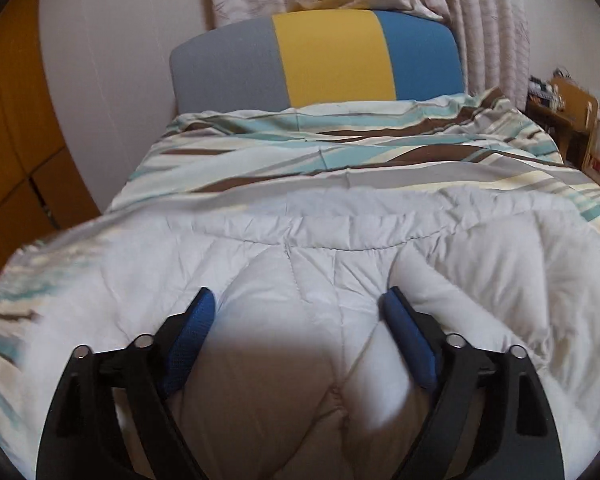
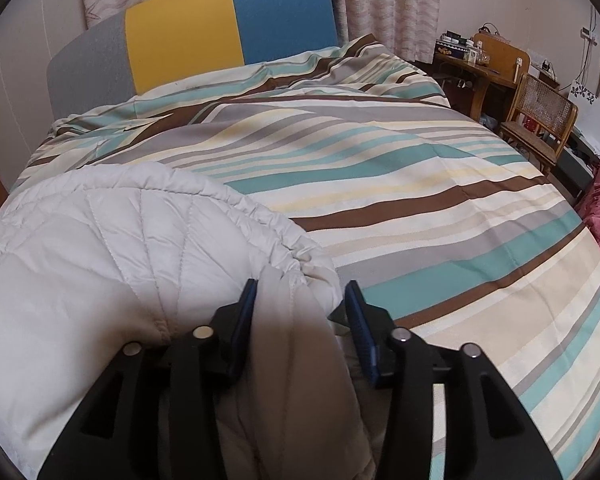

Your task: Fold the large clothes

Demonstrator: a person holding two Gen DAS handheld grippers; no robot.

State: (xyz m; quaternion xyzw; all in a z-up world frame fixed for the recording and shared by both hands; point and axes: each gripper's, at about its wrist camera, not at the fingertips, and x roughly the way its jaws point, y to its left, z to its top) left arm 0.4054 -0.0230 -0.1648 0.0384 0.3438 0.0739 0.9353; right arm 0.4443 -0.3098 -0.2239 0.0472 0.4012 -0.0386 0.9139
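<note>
Bed (image 2: pixel 440 216): covered by a striped duvet cover (image 2: pixel 380 184) in teal, brown, cream and grey bands, rumpled toward the far end. Headboard (image 2: pixel 188 36) at the far end, in grey, yellow and blue panels. One item on the cover: a pale grey quilted jacket (image 2: pixel 100 248), lying at the near left.

Pale quilted jacket (image 1: pixel 300 264) on a striped bedspread (image 2: pixel 400 184)

The jacket is off-white with stitched quilting; the bedspread runs in teal, brown, grey, cream and pale yellow stripes. The headboard (image 1: pixel 320 60) has grey, yellow and blue panels. Curtains (image 2: pixel 388 8) are pinkish-white with starfish prints. Both tools are black with blue pads (image 1: pixel 408 340).
</note>
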